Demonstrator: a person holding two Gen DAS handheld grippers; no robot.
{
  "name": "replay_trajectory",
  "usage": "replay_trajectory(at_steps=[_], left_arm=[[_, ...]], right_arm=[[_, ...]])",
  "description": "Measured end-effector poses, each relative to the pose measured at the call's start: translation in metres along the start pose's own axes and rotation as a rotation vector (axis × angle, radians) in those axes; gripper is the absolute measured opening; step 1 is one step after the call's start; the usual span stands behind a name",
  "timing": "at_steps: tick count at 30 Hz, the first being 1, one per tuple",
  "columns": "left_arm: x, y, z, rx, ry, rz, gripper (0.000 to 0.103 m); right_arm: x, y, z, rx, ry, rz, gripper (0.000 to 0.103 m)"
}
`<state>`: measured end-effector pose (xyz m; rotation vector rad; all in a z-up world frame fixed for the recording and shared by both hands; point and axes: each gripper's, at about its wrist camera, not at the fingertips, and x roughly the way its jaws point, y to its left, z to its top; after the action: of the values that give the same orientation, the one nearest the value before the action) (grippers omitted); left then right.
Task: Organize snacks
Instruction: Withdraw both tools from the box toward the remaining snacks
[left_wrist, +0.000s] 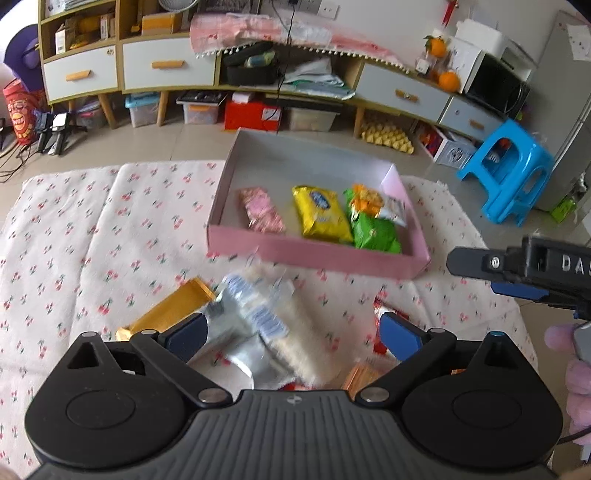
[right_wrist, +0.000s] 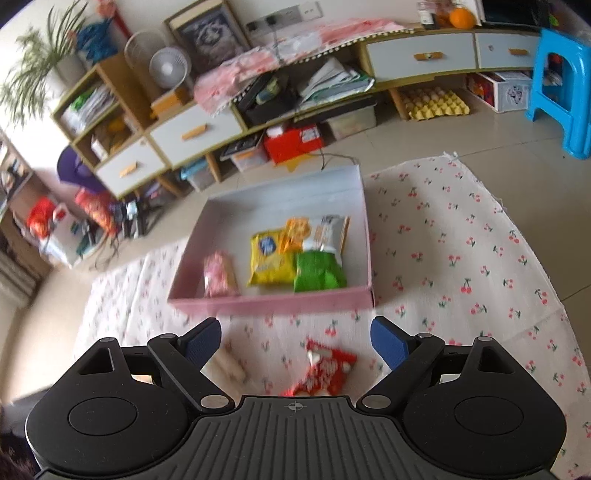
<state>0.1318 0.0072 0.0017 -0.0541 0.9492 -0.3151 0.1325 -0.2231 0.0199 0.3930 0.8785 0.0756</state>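
A pink box lies on the cherry-print cloth and holds a pink snack, a yellow packet, a green packet and an orange-and-white packet. My left gripper is open over a silver-and-white rice cracker pack, which lies between its fingers. A gold packet and a red packet lie beside it. My right gripper is open above a red packet, just in front of the box. It also shows in the left wrist view.
Low cabinets with drawers and storage bins line the far wall. A blue plastic stool stands right of the cloth. A yellow egg tray sits under the cabinet. An orange wrapper lies under my left gripper.
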Motion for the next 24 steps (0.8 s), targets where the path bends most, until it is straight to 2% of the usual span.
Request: replay_trajectory(at_steps=[4,11,18,24], left_arm=[[-0.001,0.005,-0.011,-0.016,0.005,0.001,0.100],[-0.008,0.013,-0.023,0.020,-0.014,0.010,0.100],[-0.017,0.028,-0.025,0.088,-0.069,0.064,0.102],[-0.011,0.045,-0.024,0.148,-0.090,0.150,0.102]], right_arm=[[0.001,0.005,-0.018,-0.062,0.034,-0.015,0.094],[0.003,0.003,-0.041,-0.103,0.092,-0.014,0.094],[-0.003,-0.012,-0.050,-0.133,0.092,-0.047,0.094],[-0.008,-0.031,-0.051,-0.158,0.078,-0.099,0.094]])
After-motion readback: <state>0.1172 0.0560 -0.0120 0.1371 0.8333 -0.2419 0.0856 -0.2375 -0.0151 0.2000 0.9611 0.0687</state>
